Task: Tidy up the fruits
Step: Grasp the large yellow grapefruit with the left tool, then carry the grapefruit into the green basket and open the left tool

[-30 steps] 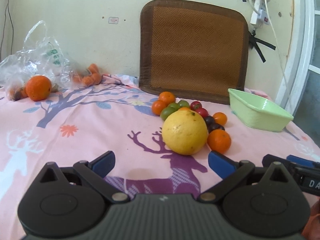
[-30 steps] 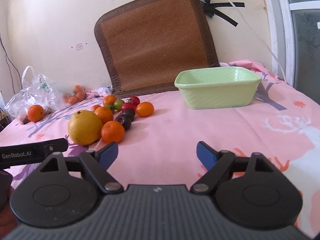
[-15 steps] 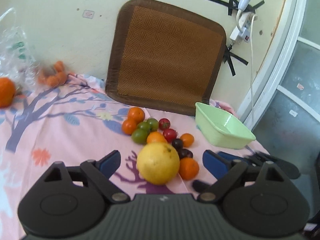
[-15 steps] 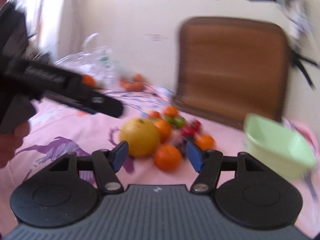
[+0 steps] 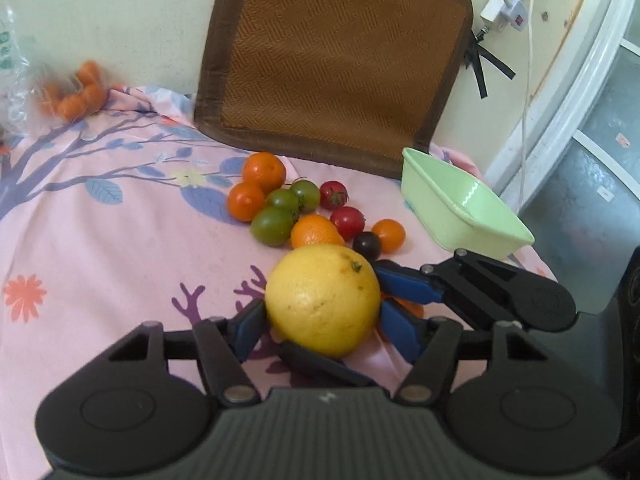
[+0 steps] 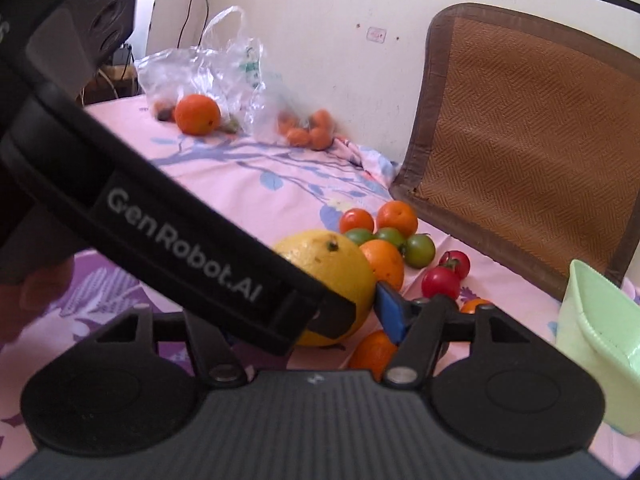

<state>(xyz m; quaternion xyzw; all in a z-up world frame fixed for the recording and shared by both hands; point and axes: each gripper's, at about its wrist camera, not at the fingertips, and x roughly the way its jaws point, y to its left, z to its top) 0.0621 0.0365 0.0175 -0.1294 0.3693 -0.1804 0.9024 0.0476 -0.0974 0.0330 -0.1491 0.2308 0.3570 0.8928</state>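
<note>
Between my left tongs, spread wide and bracketing without clamping, sat the yellow grapefruit on the pink cloth, ahead of the fruit cluster; right tongs likewise parted at its far flank, green basket waiting nearby.

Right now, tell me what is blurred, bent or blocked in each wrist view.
Left wrist view: fisheye bends the window frame into a curve; the far tangerines are smeared, while the grapefruit between the left claw fingers is sharp. Right wrist view: the left claw's body crosses the frame, hiding half the grapefruit and the right claw's left finger; the bag looks soft.
</note>
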